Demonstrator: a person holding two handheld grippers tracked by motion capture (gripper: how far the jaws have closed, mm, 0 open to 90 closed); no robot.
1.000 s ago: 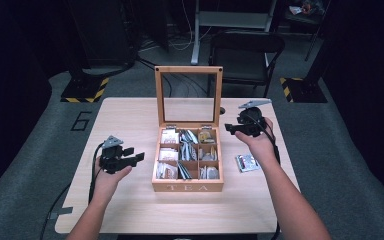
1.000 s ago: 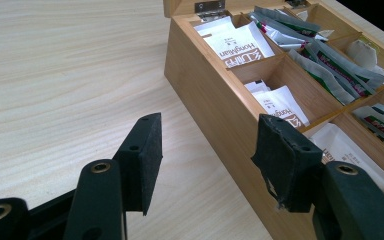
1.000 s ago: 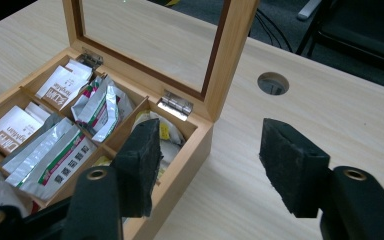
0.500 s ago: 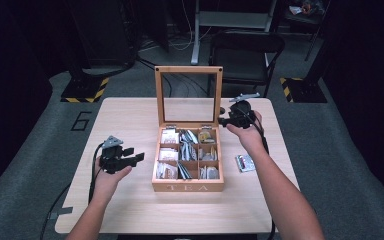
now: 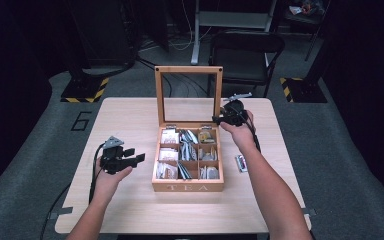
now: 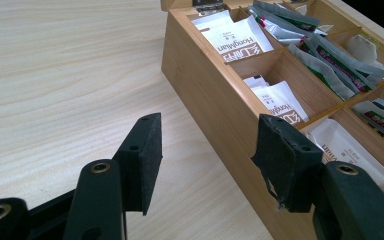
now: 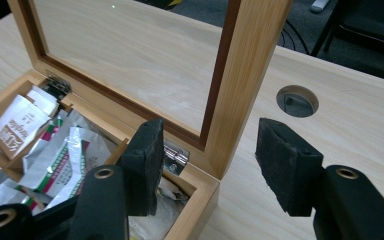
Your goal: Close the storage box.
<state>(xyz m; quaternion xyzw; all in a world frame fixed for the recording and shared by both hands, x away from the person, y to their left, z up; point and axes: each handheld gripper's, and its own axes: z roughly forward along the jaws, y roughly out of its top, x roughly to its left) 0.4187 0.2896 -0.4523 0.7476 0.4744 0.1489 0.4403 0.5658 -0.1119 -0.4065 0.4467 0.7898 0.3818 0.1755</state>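
Note:
A wooden tea box [image 5: 187, 187] stands mid-table, its glass-paned lid [image 5: 188, 70] upright. Its compartments hold several tea packets [image 5: 169, 136]. My left gripper [image 5: 135, 155] hovers just left of the box, open. In the left gripper view the left gripper [image 6: 207, 135] has nothing between its pads, and the box's side wall [image 6: 205, 90] lies ahead to the right. My right gripper [image 5: 218, 119] is at the lid's right hinge corner, open. In the right gripper view the right gripper [image 7: 210, 145] has the lid's right frame rail [image 7: 245, 75] in its gap, with the pads clear of it.
A single tea packet [image 5: 241, 162] lies on the table right of the box, beside my right forearm. A round cable hole [image 7: 297, 100] is in the tabletop behind the lid. A black chair [image 5: 245, 50] stands beyond the far edge.
My right hand has moved left and down from the table's right side to the lid's right hinge corner. The left hand has stayed put.

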